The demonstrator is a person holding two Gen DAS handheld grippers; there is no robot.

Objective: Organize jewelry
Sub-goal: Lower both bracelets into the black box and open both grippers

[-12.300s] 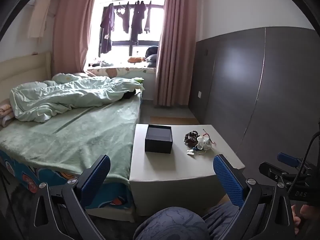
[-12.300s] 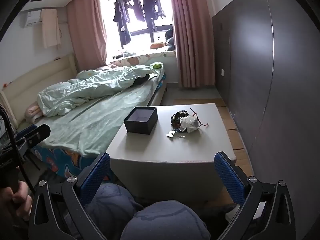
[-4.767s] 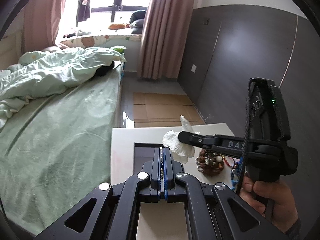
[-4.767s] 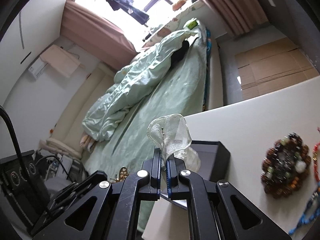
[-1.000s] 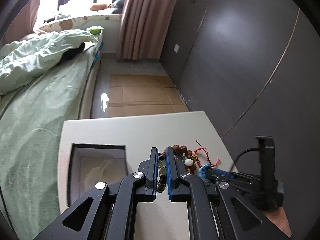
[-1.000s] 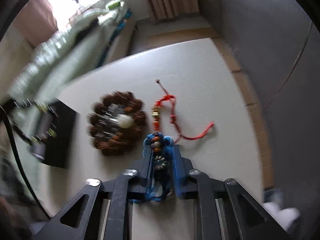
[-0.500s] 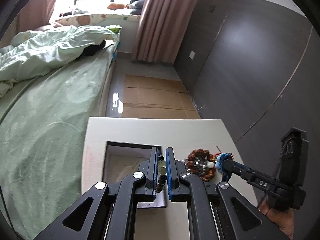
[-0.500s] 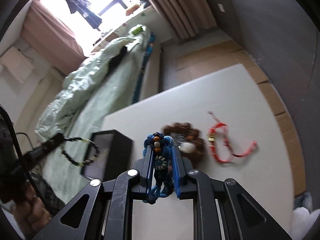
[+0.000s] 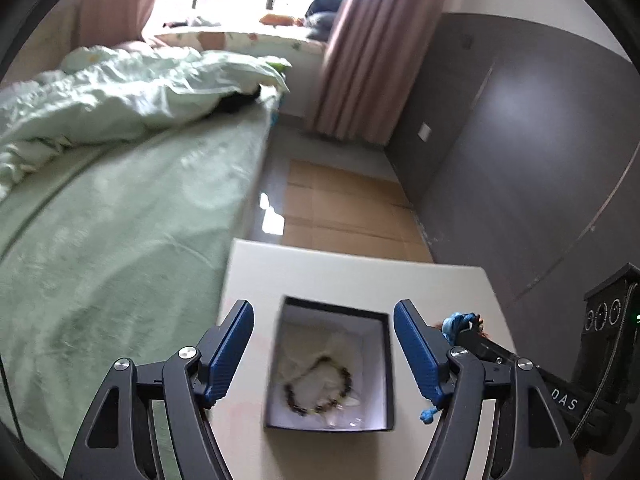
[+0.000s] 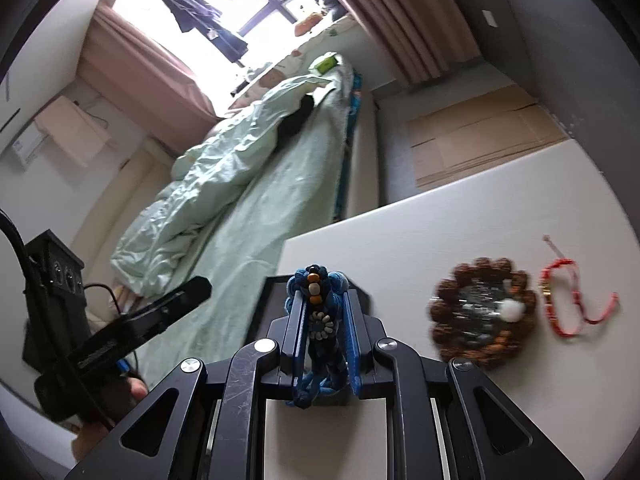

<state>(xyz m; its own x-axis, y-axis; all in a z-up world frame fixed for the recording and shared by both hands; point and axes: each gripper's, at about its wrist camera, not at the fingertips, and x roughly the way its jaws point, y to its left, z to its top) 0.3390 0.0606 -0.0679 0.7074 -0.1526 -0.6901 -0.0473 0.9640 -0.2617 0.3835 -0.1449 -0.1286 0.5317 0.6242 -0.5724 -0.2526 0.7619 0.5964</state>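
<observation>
My left gripper (image 9: 324, 344) is open and empty above the black jewelry box (image 9: 386, 364). A dark bead bracelet (image 9: 318, 386) lies inside the box on a clear pouch. My right gripper (image 10: 320, 312) is shut on a blue braided cord bracelet (image 10: 318, 320), just right of the box; it also shows in the left wrist view (image 9: 460, 322). The box (image 10: 272, 304) is mostly hidden behind the right fingers. A coiled brown bead strand (image 10: 482, 314) and a red cord bracelet (image 10: 568, 300) lie on the white table (image 10: 420, 232).
A bed with green bedding (image 9: 100, 208) runs along the table's left side. Flat cardboard (image 9: 344, 208) lies on the floor beyond the table. A dark grey wall (image 9: 540, 160) stands to the right.
My left gripper has opened and dropped the dark bead bracelet into the box. My right gripper has carried the blue bracelet up and left toward the box.
</observation>
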